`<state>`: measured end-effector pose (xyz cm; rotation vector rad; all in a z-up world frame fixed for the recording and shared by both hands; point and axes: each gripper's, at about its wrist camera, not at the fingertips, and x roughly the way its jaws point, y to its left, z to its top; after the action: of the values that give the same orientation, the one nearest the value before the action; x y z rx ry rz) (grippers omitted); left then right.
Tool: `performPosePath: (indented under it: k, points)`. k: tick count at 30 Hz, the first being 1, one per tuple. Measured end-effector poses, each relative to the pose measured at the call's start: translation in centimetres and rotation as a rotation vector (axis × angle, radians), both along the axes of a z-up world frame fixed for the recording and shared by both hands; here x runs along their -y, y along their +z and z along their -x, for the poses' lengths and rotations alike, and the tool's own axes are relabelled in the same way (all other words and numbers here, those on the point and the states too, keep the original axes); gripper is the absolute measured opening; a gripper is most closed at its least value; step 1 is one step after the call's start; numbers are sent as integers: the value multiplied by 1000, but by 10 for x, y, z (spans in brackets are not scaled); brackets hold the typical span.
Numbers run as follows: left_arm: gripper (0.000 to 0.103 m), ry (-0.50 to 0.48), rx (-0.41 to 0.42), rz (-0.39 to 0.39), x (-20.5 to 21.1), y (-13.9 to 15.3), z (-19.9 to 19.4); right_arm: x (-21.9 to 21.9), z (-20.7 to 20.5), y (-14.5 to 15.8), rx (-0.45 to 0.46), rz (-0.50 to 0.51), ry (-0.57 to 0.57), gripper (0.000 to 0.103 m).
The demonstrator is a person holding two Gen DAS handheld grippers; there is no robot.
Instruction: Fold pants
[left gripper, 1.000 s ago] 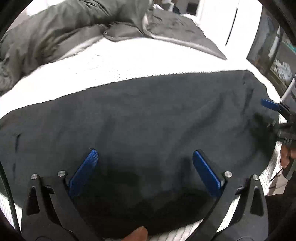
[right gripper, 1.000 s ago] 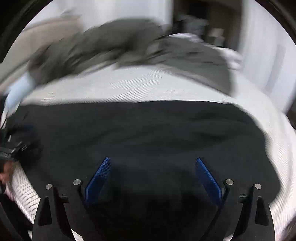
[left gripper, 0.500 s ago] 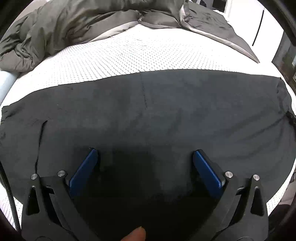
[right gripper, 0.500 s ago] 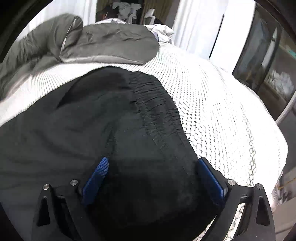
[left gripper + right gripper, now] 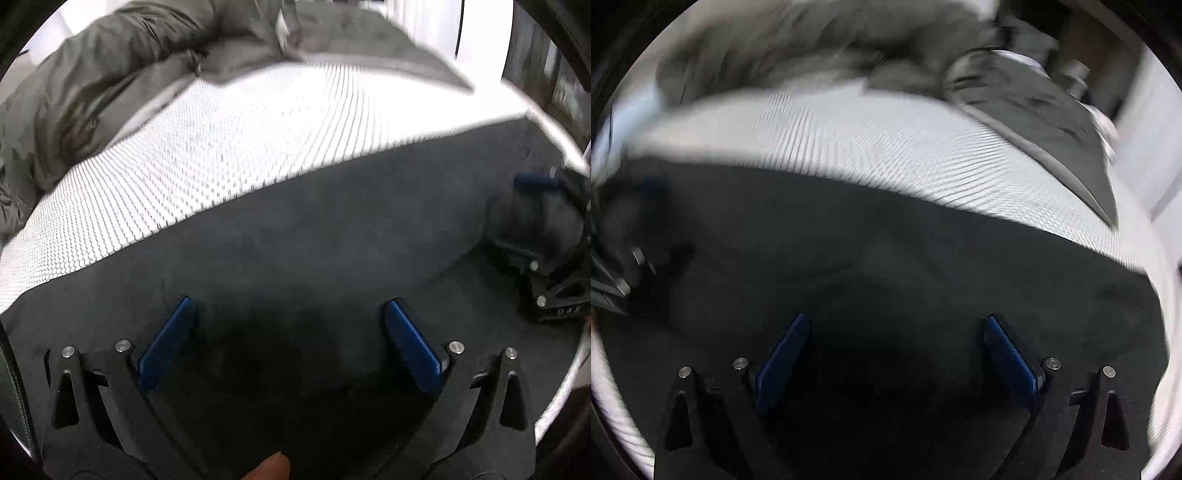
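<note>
Left gripper (image 5: pixel 288 317) and right gripper (image 5: pixel 897 332): both spread wide, pinching nothing, low over black pants (image 5: pixel 332 236) lying flat across white mesh mattress (image 5: pixel 229 147). Grey duvet (image 5: pixel 110 81) bunched behind. Judgement: laid out, possibly halved lengthwise; cross folds remain.

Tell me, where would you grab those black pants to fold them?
Probably at an end edge of the pants, coming in low from the near side. They lie flat across the bed, so only edges offer cloth to pinch. Both the left gripper and right gripper hover open.
</note>
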<state>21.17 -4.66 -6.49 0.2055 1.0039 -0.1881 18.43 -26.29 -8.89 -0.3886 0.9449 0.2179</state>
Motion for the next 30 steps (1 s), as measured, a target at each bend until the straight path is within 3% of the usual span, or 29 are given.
performPosePath:
  k: [3, 4, 7, 8, 10, 12, 15, 17, 19, 20, 24, 27, 29, 30]
  points:
    - [103, 14, -22, 62, -16, -3, -5, 36, -9, 2, -9, -28, -43, 96]
    - [103, 36, -19, 47, -23, -3, -5, 64, -5, 6, 1, -21, -116, 96]
    - [103, 126, -19, 48, -59, -4, -3, 162, -22, 4, 63, 123, -472, 97]
    - [103, 149, -18, 53, -66, -4, -3, 188, -22, 3, 76, 108, -552, 97]
    - [103, 191, -8, 83, -83, -4, -1, 231, -19, 3, 65, -76, -647, 97]
    - [103, 188, -1, 78, -82, -2, 2, 230, -16, 9, 73, -85, -636, 97]
    - [102, 158, 19, 38, -70, 9, 7, 208, -6, 32, 129, 60, -599, 97]
    - [102, 149, 43, 63, -69, 18, 12, 196, -2, 52, 188, 113, -638, 97]
    - [102, 140, 52, 88, -64, 25, 6, 168, -6, 69, 220, 46, -585, 97]
    - [103, 132, 54, 95, -61, 27, 0, 147, -17, 72, 212, 8, -507, 97]
    - [102, 143, 57, 72, -49, 20, -29, 64, -43, 57, 138, -35, -222, 97]
    - [103, 155, 3, 40, -51, 2, -47, 28, -46, 35, 46, -61, -58, 95]
    - [103, 166, -3, 69, -64, -4, -50, 43, -51, 16, 38, 46, -121, 94]
    - [103, 185, -3, 81, -71, -5, -49, 69, -57, 12, 59, 108, -209, 95]
